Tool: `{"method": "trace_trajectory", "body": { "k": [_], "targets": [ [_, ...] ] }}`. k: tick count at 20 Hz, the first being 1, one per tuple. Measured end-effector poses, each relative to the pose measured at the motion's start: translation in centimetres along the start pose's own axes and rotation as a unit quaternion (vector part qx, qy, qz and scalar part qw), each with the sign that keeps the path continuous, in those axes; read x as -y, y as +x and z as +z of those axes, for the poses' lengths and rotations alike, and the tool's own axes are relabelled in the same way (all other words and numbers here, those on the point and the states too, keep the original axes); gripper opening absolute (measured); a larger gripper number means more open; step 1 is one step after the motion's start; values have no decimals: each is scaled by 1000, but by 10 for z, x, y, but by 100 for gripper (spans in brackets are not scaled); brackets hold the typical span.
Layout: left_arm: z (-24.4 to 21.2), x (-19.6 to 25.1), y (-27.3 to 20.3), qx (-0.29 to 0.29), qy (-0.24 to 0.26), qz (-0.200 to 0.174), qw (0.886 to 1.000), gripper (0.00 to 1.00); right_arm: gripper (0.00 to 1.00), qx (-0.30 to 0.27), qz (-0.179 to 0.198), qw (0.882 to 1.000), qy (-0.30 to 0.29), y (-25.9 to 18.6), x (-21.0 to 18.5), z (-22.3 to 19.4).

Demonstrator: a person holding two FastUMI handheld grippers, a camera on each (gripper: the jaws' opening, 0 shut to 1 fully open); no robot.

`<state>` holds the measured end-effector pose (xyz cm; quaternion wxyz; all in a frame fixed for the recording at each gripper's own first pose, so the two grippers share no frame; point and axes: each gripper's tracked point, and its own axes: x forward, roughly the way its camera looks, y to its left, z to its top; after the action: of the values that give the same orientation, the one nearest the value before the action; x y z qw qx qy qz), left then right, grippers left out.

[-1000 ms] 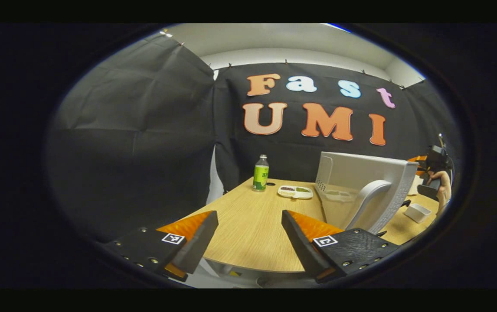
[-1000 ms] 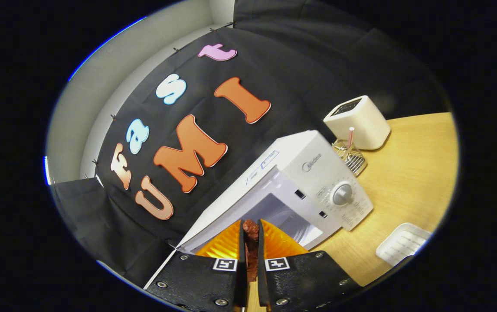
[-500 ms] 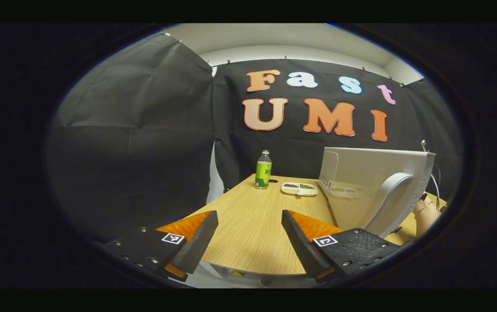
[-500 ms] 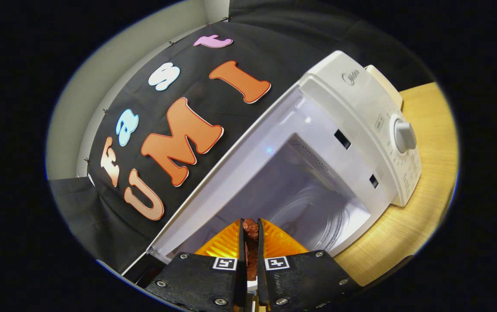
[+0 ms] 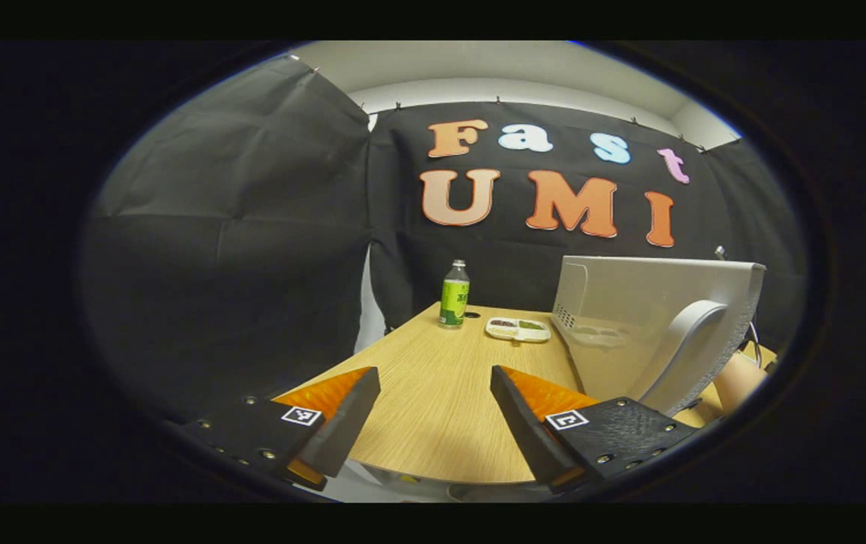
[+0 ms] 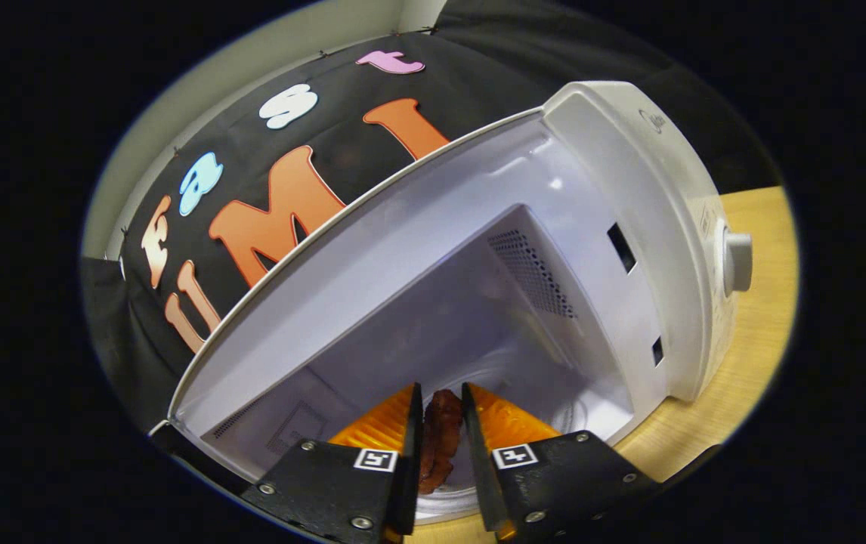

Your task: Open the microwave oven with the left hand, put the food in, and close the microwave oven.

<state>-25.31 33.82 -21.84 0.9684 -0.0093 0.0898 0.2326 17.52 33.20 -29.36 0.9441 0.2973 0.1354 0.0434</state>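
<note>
Reaching into the open microwave oven, the right gripper carries the food, a dark reddish strip, between its two fingers. The gap between them looks slightly wider than the strip, so whether both still press on it cannot be told. The strip's long axis runs along the fingers, pointing into the cavity, and it hangs over the pale turntable on the oven floor, directly below and just ahead of the fingertips. By that reading the next move is a short drop straight down, not a further reach.

Over at the near edge of the desk, the left gripper hangs with its fingers spread wide, holding nothing. The swung-out oven door stands to its right, the curved handle nearest to it, so this hand is the better placed to close the door once the food is down. A forearm shows past the door's lower edge. Toward the far edge of the desk stand a green bottle and a small divided dish.
</note>
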Motion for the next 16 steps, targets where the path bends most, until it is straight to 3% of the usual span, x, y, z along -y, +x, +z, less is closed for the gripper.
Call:
{"method": "trace_trajectory", "body": {
  "k": [1, 2, 4, 5, 10, 16],
  "targets": [
    [2, 2, -1, 1, 1, -1, 1000, 91, 42, 0, -6, 1000, -11, 0, 6, 5],
    [4, 3, -1, 2, 2, -1, 1000, 91, 63, -6, -8, 1000, -23, -1, 9, 6],
    [7, 6, -2, 6, 7, 0, 1000, 91, 85, -14, -4, 998, -54, -10, 12, 10],
    [9, 7, -2, 7, 9, 0, 1000, 91, 89, -18, 4, 997, -73, -19, 12, 9],
    [22, 18, -8, 16, 26, -2, 1000, 91, 94, -12, 54, 980, -191, -70, 0, 28],
    [33, 26, -16, 24, 39, 1, 999, 91, 95, -23, 95, 959, -266, -138, 19, 67]
  ]
}}
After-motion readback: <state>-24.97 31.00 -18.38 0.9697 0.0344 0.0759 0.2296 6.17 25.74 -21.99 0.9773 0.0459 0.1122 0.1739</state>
